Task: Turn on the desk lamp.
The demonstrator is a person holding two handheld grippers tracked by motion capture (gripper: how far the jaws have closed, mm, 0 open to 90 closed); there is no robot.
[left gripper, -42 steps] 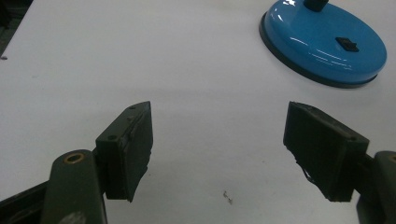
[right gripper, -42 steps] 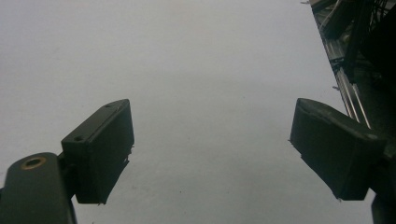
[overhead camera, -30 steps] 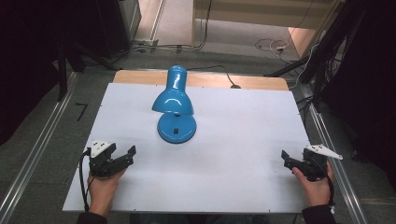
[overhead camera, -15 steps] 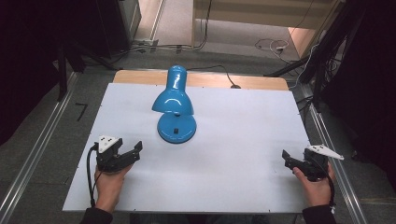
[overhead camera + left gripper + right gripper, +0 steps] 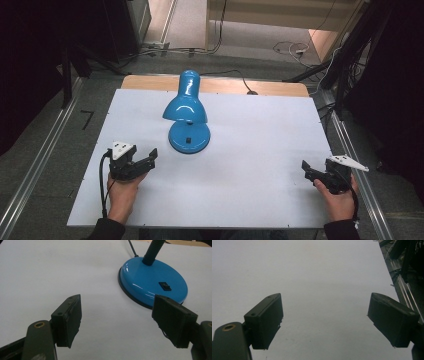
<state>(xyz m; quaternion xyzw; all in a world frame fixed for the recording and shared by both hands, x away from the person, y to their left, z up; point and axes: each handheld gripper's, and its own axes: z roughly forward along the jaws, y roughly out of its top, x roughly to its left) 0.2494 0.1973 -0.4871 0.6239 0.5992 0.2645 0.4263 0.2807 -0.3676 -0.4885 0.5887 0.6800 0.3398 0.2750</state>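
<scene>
Blue desk lamp [image 5: 187, 117] is standing upright on the white bench [image 5: 260, 150], left of centre and toward the far half. Its round base [image 5: 153, 285] is sitting nearest the person, w/ a small black switch [image 5: 165, 286] on top. The neck is rising from the back of the base and the shade is hanging over the base's far side, opening facing down, so the lamp's long axis is running near-to-far, cord trailing off the far edge.

Left gripper [image 5: 142, 162] is hovering near the base, front-left of it, fingers [image 5: 67, 320] spread wide apart, nothing betw. them, aiming at the base. Right gripper [image 5: 312, 172] is sitting well apart at the front-right corner, fingers [image 5: 265, 320] also apart, over bare bench.

Bench top is looking plain white, wooden strip along the far edge. Grey floor, metal rails on both sides, cables lying beyond.
</scene>
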